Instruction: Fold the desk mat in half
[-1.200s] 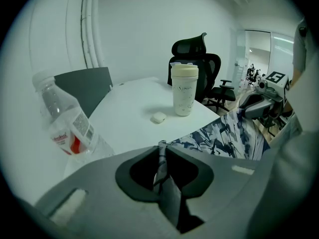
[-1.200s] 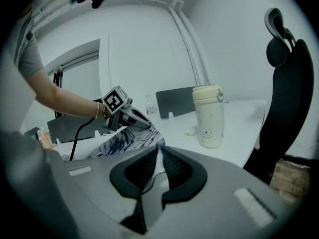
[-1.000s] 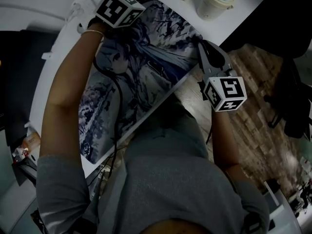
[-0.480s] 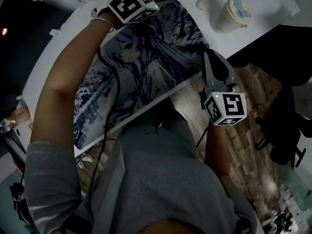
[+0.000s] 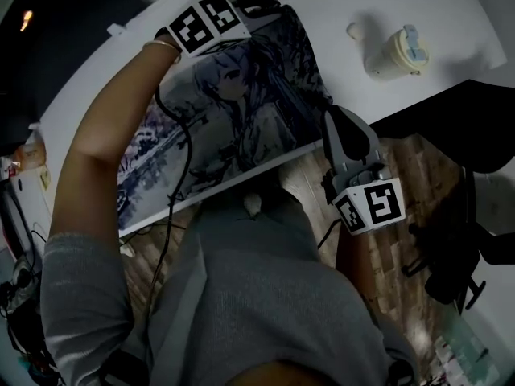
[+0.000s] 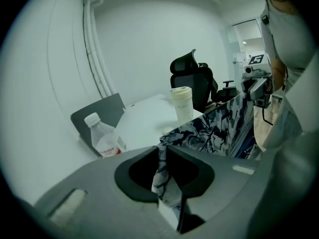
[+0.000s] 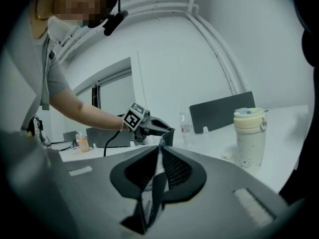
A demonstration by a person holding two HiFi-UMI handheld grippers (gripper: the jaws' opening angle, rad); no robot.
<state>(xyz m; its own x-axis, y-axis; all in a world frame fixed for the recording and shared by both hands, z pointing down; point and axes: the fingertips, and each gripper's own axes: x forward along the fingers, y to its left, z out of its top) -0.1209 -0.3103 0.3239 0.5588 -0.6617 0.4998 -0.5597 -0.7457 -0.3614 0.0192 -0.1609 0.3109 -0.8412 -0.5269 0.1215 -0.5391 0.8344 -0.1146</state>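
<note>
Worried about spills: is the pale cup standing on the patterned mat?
No, the cup stands on the bare white table, apart from the desk mat.

Cup (image 5: 394,52) right of desk mat (image 5: 241,127)

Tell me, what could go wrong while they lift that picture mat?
1. The left gripper pinches only a thin corner of the desk mat, and its jaws have just been opening a little; the corner could slip out.
2. The cup stands near the mat; the swinging mat might knock it over.
3. A black cable hangs across the mat and could get folded in.
</note>
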